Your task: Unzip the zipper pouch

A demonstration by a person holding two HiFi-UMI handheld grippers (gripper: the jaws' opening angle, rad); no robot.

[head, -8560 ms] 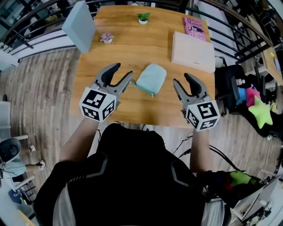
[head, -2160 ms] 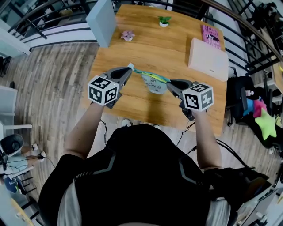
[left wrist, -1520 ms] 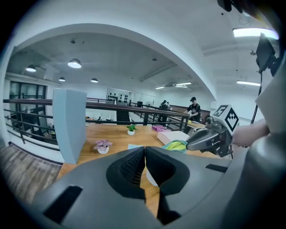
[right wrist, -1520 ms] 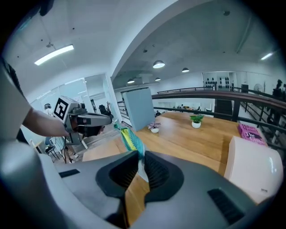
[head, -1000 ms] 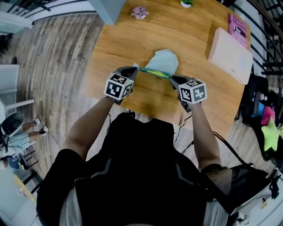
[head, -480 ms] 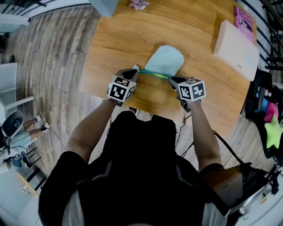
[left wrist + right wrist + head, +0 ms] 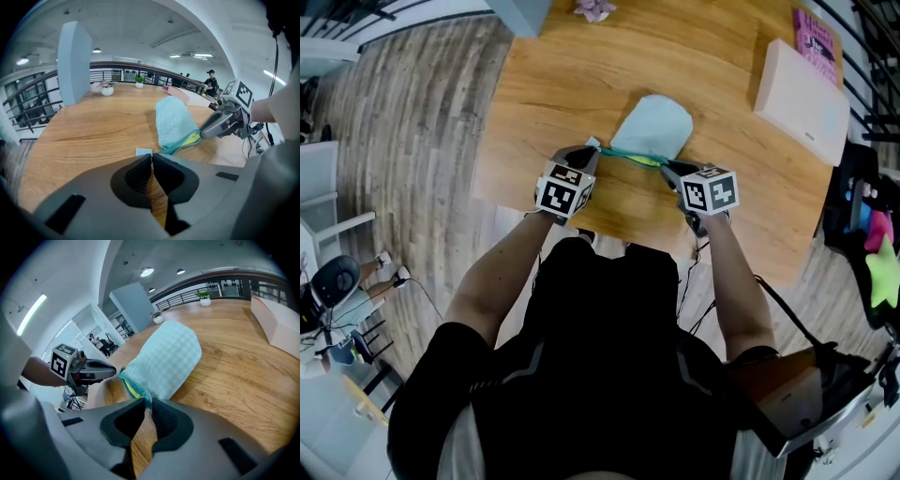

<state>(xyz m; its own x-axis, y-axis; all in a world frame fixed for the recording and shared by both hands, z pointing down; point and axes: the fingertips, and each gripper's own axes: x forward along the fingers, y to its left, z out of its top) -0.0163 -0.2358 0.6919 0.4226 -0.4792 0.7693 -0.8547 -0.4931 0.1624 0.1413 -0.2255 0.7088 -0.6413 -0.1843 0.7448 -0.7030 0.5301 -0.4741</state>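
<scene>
Your L hand-held gripper [image 7: 151, 158] is clamped fully shut on a small pale tab [image 7: 144, 151] at one end of the zipper [image 7: 180, 144]. The tab's top edge pokes out just above the closed tips. Your R hand-held gripper [image 7: 149, 405] is closed too, pinching the zipper pouch [image 7: 164, 359] at its near corner, right where the zipper's other end comes in. Teal tape + fabric sit btwn the pads.

The zipper runs stretched btwn your two grippers, close to the front edge of the tabletop [image 7: 544, 103] in the head view. It's partly open: yellow lining [image 7: 193, 138] shows btwn the teal sides, mostly toward the R end. The rest of the pouch, light teal w/ a faint check, lies on the wood and reaches away from you toward the tabletop's middle.

Both grippers point down and fwd, one at each end of the zipper.

Other stuff, all well apart from the pouch:
- A pale pinkish box [image 7: 802, 89] sits on the tabletop's far R side, w/ a pink book [image 7: 820, 33] just beyond it.
- A blue-grey upright panel [image 7: 75, 63] stands at the far L corner, w/ a small flower pot [image 7: 107, 88] beside it.
- A small green plant [image 7: 139, 81] sits further along the far edge.
- A person [image 7: 211, 80] stands in the bkgd past the tabletop.
</scene>
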